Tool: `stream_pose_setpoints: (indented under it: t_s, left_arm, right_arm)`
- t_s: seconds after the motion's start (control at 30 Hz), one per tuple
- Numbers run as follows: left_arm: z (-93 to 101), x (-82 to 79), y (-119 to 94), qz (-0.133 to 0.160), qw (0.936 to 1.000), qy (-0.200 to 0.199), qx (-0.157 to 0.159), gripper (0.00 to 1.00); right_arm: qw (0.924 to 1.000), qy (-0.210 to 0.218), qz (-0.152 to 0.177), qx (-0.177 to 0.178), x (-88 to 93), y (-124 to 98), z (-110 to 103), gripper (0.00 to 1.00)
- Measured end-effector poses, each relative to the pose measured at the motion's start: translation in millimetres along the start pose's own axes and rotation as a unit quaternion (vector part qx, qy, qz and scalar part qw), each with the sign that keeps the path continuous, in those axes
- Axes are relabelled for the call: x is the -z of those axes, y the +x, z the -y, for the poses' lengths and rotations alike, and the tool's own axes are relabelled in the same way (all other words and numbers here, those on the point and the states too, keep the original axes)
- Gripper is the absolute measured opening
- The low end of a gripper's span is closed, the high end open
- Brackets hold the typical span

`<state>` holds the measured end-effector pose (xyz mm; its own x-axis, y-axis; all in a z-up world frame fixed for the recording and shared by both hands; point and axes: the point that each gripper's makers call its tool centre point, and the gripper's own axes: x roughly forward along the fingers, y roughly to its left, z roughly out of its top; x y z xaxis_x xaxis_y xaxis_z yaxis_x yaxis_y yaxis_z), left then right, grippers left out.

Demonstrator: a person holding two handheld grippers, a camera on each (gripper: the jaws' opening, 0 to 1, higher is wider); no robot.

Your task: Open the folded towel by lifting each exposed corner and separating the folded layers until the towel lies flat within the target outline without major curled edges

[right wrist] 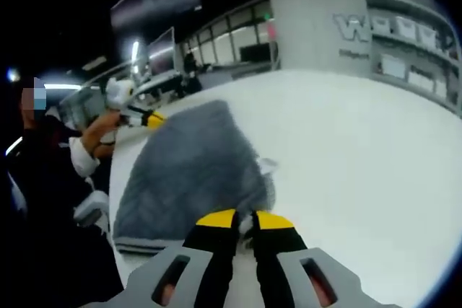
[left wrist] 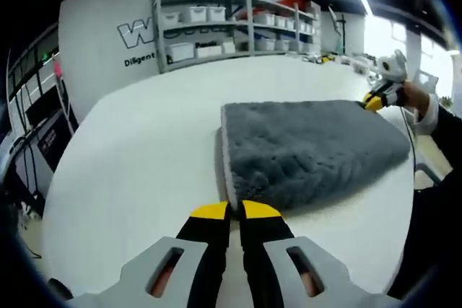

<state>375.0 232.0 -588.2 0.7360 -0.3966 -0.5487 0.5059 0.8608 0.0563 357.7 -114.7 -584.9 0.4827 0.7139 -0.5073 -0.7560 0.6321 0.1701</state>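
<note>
A thick grey towel [left wrist: 310, 146] lies folded on the white table [left wrist: 137, 171], a white underside showing along its left edge. My left gripper [left wrist: 234, 210] is at the towel's near corner, its yellow-tipped jaws pressed together on the edge. In the left gripper view, my right gripper [left wrist: 377, 99] sits at the towel's far right corner. In the right gripper view the towel [right wrist: 188, 171] runs away from my right gripper [right wrist: 245, 221], which is shut on a pale bit of its edge; a corner [right wrist: 266, 167] stands curled up. The left gripper [right wrist: 148, 118] touches the far corner there.
The table [right wrist: 361, 149] stretches wide and bare to the sides of the towel. Metal shelves with white bins [left wrist: 216, 30] stand behind it beside a lettered wall. A person's sleeve and hand [right wrist: 90, 146] hold the left gripper near the table's edge.
</note>
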Motion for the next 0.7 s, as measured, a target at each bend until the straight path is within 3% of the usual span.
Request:
stream_pose_setpoints:
  t_s: [0.37,0.7]
  left_arm:
    - [-5.8,-11.3,17.6,-0.025,0.9993,0.028,-0.006,0.05]
    - [-5.5,-16.5,25.6,-0.020,0.9994,0.027,-0.010,0.05]
  right_arm:
    - [0.9999,0.004,0.002,-0.017,6.2,-8.0,-9.2,0.05]
    - [0.9996,0.000,-0.003,-0.027,8.5,-12.0,-13.8,0.05]
